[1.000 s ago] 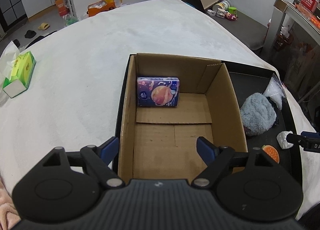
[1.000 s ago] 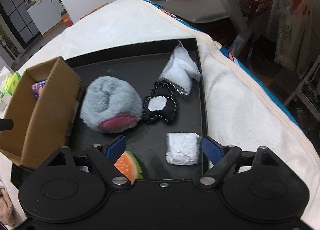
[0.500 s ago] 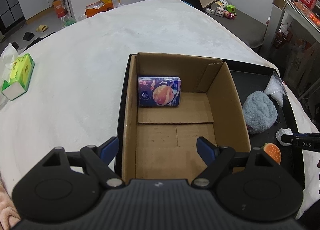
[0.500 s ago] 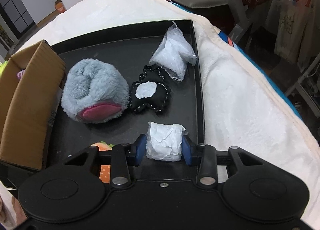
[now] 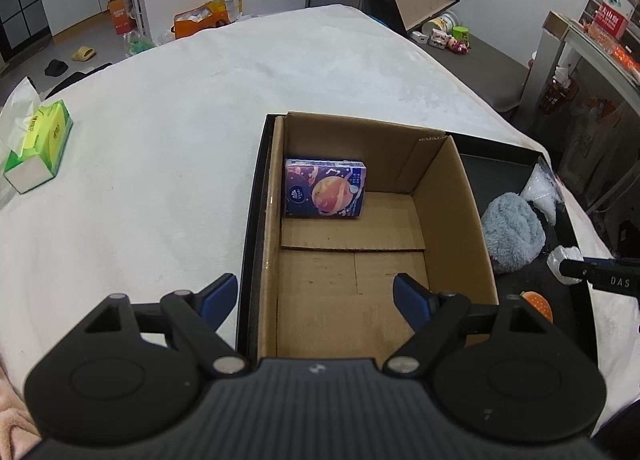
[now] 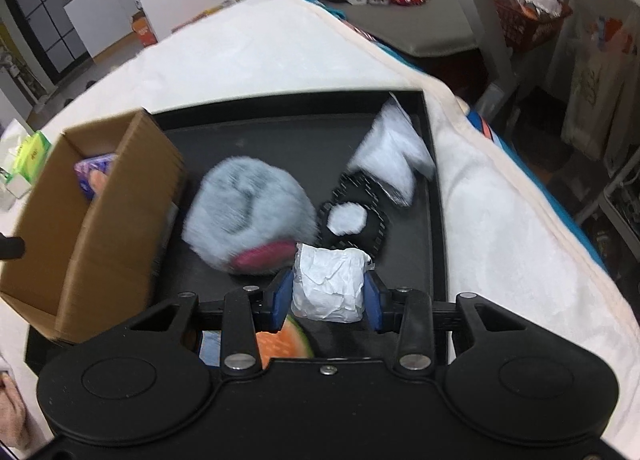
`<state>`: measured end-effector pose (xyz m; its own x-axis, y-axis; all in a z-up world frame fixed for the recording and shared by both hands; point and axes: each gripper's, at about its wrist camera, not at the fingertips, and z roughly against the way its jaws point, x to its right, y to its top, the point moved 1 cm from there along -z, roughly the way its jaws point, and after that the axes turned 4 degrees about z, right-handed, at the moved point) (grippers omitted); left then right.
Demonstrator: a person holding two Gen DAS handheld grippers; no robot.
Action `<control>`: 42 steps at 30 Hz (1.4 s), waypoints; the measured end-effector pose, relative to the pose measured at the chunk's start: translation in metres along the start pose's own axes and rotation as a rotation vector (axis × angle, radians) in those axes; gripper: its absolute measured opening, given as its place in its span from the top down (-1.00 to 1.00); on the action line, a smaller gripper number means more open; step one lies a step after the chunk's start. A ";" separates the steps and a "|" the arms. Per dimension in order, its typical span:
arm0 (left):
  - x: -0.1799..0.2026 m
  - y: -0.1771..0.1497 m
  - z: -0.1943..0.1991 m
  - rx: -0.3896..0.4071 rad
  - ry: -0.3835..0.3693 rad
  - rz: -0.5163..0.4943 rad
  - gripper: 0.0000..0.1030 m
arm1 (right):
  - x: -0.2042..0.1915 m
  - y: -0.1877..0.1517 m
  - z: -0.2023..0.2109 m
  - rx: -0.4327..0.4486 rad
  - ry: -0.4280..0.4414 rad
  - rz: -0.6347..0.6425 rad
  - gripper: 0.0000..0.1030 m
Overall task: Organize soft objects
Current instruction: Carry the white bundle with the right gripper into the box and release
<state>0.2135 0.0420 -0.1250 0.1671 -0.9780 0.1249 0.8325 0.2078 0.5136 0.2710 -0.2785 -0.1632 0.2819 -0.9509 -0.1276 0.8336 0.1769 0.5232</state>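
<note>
Now your right gripper (image 6: 327,298) had clamped shut on the crumpled white paper-wrapped bundle (image 6: 329,286) and lifted it off the black tray (image 6: 434,196), ready for the open cardboard box (image 5: 352,272) under your wide-open left gripper (image 5: 316,294).

The right gripper (image 6: 327,294) tilts steeply downward, its blue pads (image 6: 282,298) pinched in on both sides of a crumpled white bundle (image 6: 329,284) held between them. The left gripper (image 5: 316,298) points down at much the same slant, jaws spread wide with nothing between them.
</note>
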 end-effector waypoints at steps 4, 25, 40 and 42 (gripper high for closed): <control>-0.007 -0.002 0.003 0.003 -0.023 0.018 -0.62 | -0.015 0.012 0.010 0.036 0.019 0.018 0.27; -0.036 -0.009 0.000 0.030 -0.099 0.097 -0.50 | -0.097 0.052 0.027 0.118 0.092 0.105 0.27; -0.056 -0.020 -0.019 -0.052 -0.124 0.170 0.68 | -0.143 0.070 0.012 0.131 0.156 0.160 0.27; -0.058 -0.022 -0.020 -0.050 -0.123 0.163 0.71 | -0.147 0.071 0.009 0.128 0.161 0.167 0.27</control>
<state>0.1959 0.0933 -0.1603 0.2383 -0.9215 0.3067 0.8256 0.3585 0.4357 0.2842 -0.1287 -0.0994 0.4910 -0.8567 -0.1581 0.7051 0.2842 0.6497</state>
